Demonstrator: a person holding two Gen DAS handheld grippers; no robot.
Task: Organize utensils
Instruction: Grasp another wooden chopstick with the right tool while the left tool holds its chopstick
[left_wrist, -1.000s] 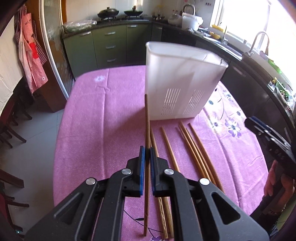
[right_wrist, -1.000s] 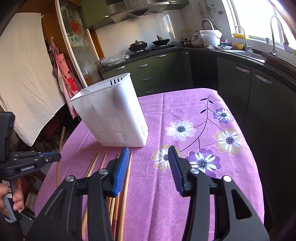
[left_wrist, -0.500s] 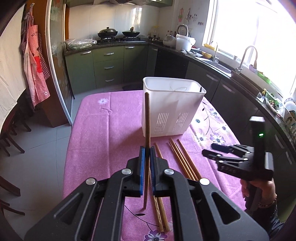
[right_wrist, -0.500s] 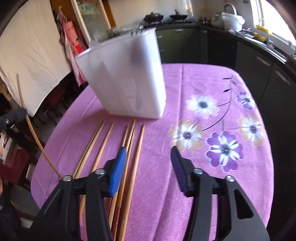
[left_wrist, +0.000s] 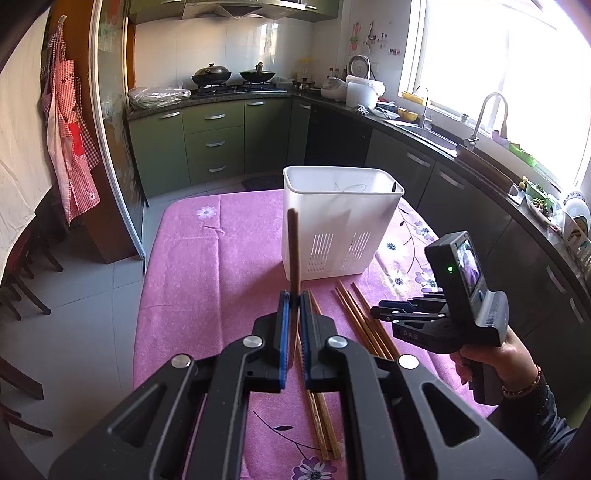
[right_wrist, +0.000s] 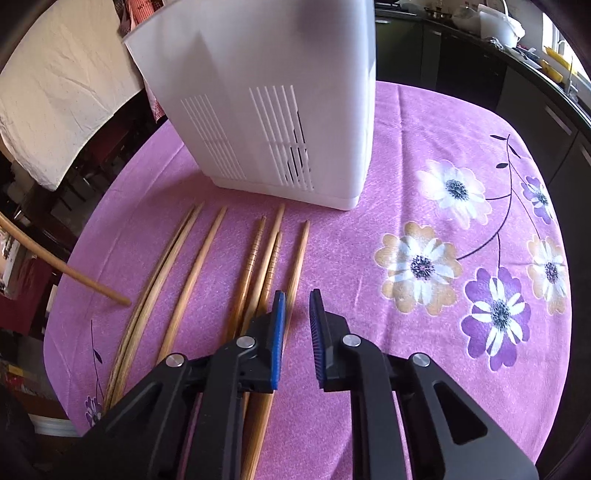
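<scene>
Chopsticks lie fanned across a purple floral tablecloth (right_wrist: 424, 155) in a home kitchen as a person, a handheld gripper in each hand, sorts them into a white slotted holder (left_wrist: 338, 225). At left, the left gripper (left_wrist: 294, 325) is clamped tight on a single dark chopstick (left_wrist: 293, 251), which it holds lifted off the cloth and pointed toward the holder's open top, apparently lined up for dropping in. From the right wrist camera that same stick's tail end (right_wrist: 74, 275) hangs over the table's left side. In the centre, the loose chopsticks (right_wrist: 207, 266) rest side by side just in front of the holder, tips toward it, within easy reach of either tool. At right, the right gripper (right_wrist: 297, 339) angles steeply down over the rightmost chopstick (right_wrist: 298, 258); its jaws have just been closing and now stand narrow, with the stick beside the left pad and no firm pinch on it visible. The holder stands upright near the table's middle, seemingly so both hands can feed it.
</scene>
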